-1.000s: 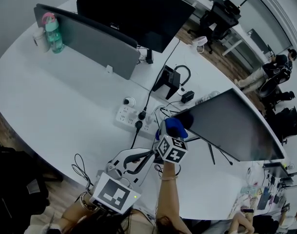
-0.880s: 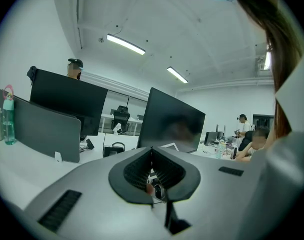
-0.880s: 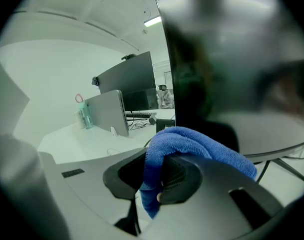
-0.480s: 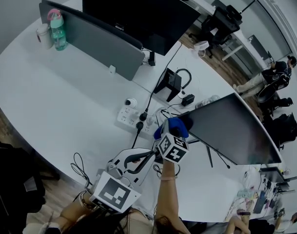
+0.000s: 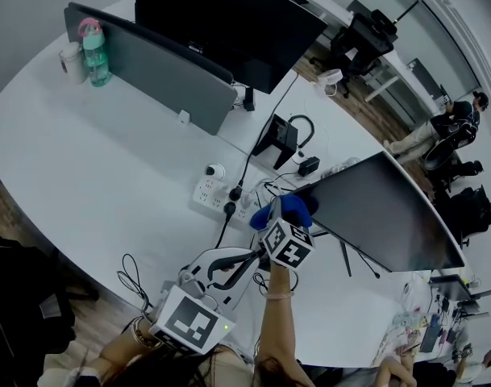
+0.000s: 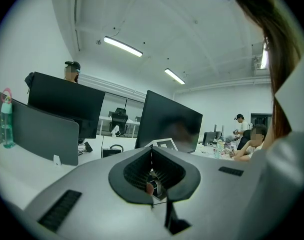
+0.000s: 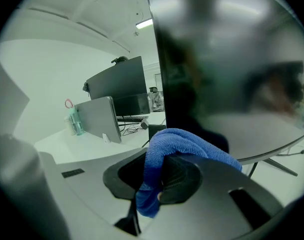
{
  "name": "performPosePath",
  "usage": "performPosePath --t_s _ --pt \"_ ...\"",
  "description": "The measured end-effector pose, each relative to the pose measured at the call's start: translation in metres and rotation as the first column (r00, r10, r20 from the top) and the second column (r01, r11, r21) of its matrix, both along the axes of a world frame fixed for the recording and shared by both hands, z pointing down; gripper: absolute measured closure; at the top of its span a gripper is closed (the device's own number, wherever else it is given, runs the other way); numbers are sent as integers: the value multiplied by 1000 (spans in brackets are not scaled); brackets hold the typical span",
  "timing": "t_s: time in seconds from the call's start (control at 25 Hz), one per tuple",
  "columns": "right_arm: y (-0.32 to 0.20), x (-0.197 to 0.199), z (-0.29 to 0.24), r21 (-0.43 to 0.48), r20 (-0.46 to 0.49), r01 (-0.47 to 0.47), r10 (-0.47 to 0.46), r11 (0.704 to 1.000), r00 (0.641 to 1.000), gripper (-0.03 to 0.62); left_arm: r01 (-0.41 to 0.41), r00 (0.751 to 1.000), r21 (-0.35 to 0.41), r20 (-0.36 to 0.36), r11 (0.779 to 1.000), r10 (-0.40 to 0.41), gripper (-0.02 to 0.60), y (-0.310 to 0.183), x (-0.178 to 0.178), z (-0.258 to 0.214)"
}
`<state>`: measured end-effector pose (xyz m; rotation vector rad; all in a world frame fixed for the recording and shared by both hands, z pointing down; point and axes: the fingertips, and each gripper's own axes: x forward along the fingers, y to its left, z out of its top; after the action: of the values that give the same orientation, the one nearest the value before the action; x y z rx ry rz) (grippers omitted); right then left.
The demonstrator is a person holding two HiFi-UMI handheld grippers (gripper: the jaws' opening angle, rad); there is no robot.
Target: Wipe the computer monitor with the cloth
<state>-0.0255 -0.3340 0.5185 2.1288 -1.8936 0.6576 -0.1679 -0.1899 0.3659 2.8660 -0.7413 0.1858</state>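
**A:** Tongs, status?

**B:** Right tongs [image 7: 159, 176]: jaws clamped on a fold of the blue cloth [image 7: 186, 146], which bulges out over the upper jaw. Left tongs [image 6: 152, 180]: jaws closed together, nothing between them, held low by the person's body, well apart from the work.

**A:** Position of the cloth relative to the monitor?

**B:** At the near, left-hand edge of the tilted monitor [image 5: 382, 208], which stands on the white desk [image 5: 108, 176]. In the right gripper view the dark screen fills the space just beyond the cloth. I cannot tell whether the cloth is actually pressing on the glass.

**A:** Step in hand?

**B:** By my reading, the start of a wiping pass. The cloth is presented at one edge, with most of the screen ahead of it.

**A:** Requirements for the next move?

**B:** Probably these: hold the clamp firm, set the cloth flat to the panel with light pressure, then travel toward the far edge. The panel rests on a thin stand [image 5: 347, 252], so a hard push could rock it. The power strip [image 5: 215, 193] nearby needs clearance.
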Motion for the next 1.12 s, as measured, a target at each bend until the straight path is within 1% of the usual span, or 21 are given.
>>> performPosePath --t_s 0.08,0.24,0.36,0.48,0.68,0.8,1.0,1.08,1.12 --pt "1 1 -2 4 3 -4 4 1000 1000 536 -4 1000 2 2 1000 4 572 1 1 0" --pt "2 1 -8 18 4 -6 6 1000 1000 536 7 999 -9 -32 1000 -7 572 4 3 -3" --pt "1 -1 -14 29 -8 -3 3 1000 1000 536 -1 1000 -1 -10 1000 1 572 5 3 -1" --pt "-1 -2 -21 40 -14 -5 5 999 1000 536 9 999 -6 -34 1000 -9 572 5 2 -3" --pt "-2 -2 -31 49 -21 -26 27 998 999 536 7 999 -6 -36 1000 -7 572 6 3 -3" --pt "-3 -1 -37 60 -8 -52 52 997 999 536 5 999 -6 -37 1000 -5 572 7 4 -4" --pt "-6 -3 -49 101 46 -87 82 991 996 536 6 999 1 -33 1000 -6 572 6 2 -5" --pt "-7 -3 -52 109 46 -91 86 990 995 536 0 1000 8 -18 1000 0 572 6 0 -3" --pt "-7 -2 -53 111 44 -93 88 990 995 536 3 1000 5 -24 1000 -3 572 6 0 -3"
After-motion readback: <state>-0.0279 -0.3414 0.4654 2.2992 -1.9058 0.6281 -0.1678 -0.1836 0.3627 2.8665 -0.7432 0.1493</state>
